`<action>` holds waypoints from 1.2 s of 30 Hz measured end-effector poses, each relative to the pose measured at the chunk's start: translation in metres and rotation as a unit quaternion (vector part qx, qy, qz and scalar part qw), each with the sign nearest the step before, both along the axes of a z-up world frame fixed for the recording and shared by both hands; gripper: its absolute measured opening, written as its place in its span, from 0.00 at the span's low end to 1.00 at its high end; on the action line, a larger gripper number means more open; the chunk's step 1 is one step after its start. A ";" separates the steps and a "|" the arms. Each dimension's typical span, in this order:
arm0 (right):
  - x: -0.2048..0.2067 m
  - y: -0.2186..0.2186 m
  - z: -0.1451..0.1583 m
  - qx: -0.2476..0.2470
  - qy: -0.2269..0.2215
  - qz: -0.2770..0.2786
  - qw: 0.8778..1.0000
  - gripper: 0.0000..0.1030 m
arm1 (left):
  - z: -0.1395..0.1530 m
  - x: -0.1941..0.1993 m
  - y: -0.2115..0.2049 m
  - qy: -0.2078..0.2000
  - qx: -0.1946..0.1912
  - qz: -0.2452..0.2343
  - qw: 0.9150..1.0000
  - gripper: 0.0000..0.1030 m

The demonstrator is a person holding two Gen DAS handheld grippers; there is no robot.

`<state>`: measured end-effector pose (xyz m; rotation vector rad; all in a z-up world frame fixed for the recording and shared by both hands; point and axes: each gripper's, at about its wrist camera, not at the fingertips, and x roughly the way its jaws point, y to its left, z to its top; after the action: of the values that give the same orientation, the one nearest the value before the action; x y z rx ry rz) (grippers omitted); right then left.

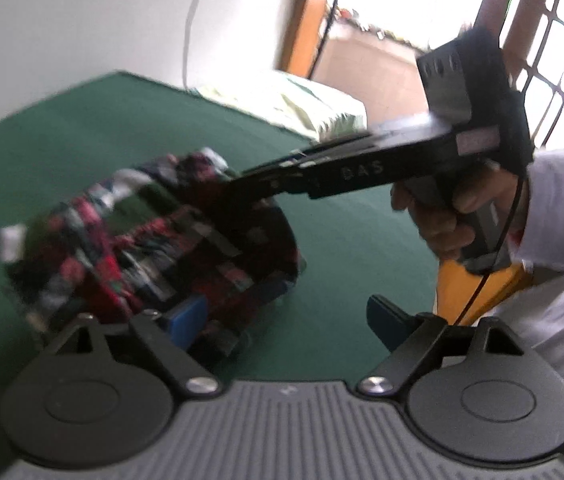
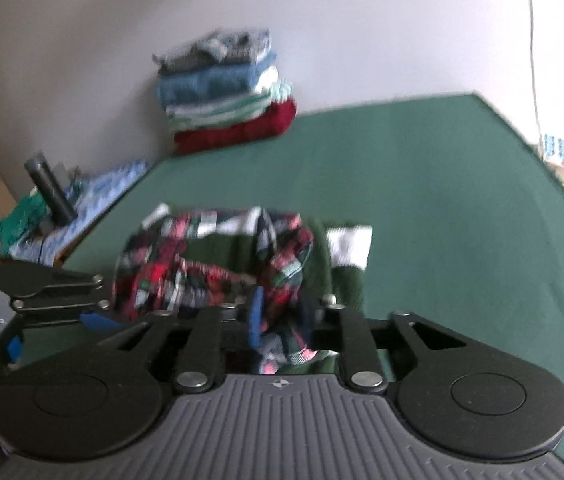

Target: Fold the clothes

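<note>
Item: plaid garment (image 1: 149, 240), red, dark green and white check with a plain green lining. Location: lifted in a loose bundle just above the green table (image 1: 342, 216), near its front edge, between the two tools. Not lying flat; no finished fold is visible, and the blur hides hems and seams.

Handling, by judgement: soft, light, limp. It sags wherever unsupported, so it will not hold a crease until laid down and smoothed. Best taken at an edge or corner, two points well apart, to spread it out. Not fragile, and unlikely to slip from rubber pads.

Right gripper (image 2: 257, 316): clenched on a fold of the garment, blue pads pinching cloth at the centre of its own view. Held in a person's hand (image 1: 442, 216), white sleeve, handle upright, fingers pointing down and leftward into the bundle.

Left gripper (image 1: 286, 320): jaws spread wide, one blue pad against the cloth's lower edge, the other clear over bare table. Nothing is pinched. It points forward and low toward the bundle.

Also present: stack of folded clothes (image 2: 225, 100) at the table's far corner against the wall.
</note>
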<state>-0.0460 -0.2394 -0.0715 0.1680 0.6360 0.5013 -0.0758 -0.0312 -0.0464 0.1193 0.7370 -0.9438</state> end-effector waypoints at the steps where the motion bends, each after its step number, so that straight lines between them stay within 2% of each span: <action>1: 0.002 -0.003 0.002 0.010 -0.005 -0.011 1.000 0.35 | 0.006 0.000 0.007 -0.008 -0.009 0.010 1.000 0.86; 6: 0.025 -0.006 -0.003 0.025 -0.009 -0.059 0.998 0.34 | 0.010 0.024 0.029 -0.025 -0.027 0.069 0.997 0.89; 8: 0.032 -0.001 -0.009 0.012 -0.004 -0.060 0.998 0.31 | -0.008 0.037 0.030 0.001 -0.017 0.078 0.997 0.88; 10: 0.036 0.003 -0.015 -0.002 0.009 -0.059 0.998 0.26 | -0.023 0.033 0.028 0.000 0.004 0.074 0.997 0.91; 13: 0.033 0.006 -0.018 -0.018 0.011 -0.054 0.998 0.26 | -0.032 0.018 0.030 0.000 -0.009 0.074 0.997 0.98; 15: 0.032 0.008 -0.020 -0.029 0.013 -0.050 0.998 0.26 | -0.035 0.010 0.032 0.001 -0.018 0.074 0.997 0.98; 18: 0.029 0.011 -0.023 -0.045 0.015 -0.044 0.998 0.26 | -0.037 0.008 0.027 -0.022 0.005 0.069 0.997 0.98; 19: 0.028 0.012 -0.025 -0.051 0.016 -0.042 0.998 0.27 | -0.035 0.009 0.025 -0.023 0.010 0.070 0.997 0.98; 21: 0.026 0.014 -0.027 -0.062 0.018 -0.038 0.997 0.34 | -0.030 0.012 0.023 -0.019 0.018 0.076 0.997 0.98; 23: 0.025 0.016 -0.029 -0.073 0.020 -0.034 0.997 0.35 | -0.022 0.013 0.024 -0.017 0.022 0.096 0.995 0.96; 26: 0.020 0.018 -0.031 -0.079 0.014 -0.039 0.996 0.36 | -0.005 0.012 0.026 -0.026 0.017 0.140 0.990 0.98; 28: 0.018 0.018 -0.033 -0.077 0.009 -0.047 0.996 0.36 | 0.001 0.016 0.025 -0.032 0.028 0.176 0.983 0.99; 33: 0.014 0.018 -0.035 -0.069 0.001 -0.058 0.996 0.36 | -0.007 0.031 0.014 -0.012 0.080 0.249 0.965 0.99; 36: 0.013 0.019 -0.036 -0.068 -0.005 -0.062 0.996 0.37 | -0.011 0.030 0.010 -0.022 0.109 0.266 0.957 0.99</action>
<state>-0.0332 -0.2208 -0.1079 0.0756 0.6444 0.3368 -0.0455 -0.0212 -0.0576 0.1264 0.7778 -0.3438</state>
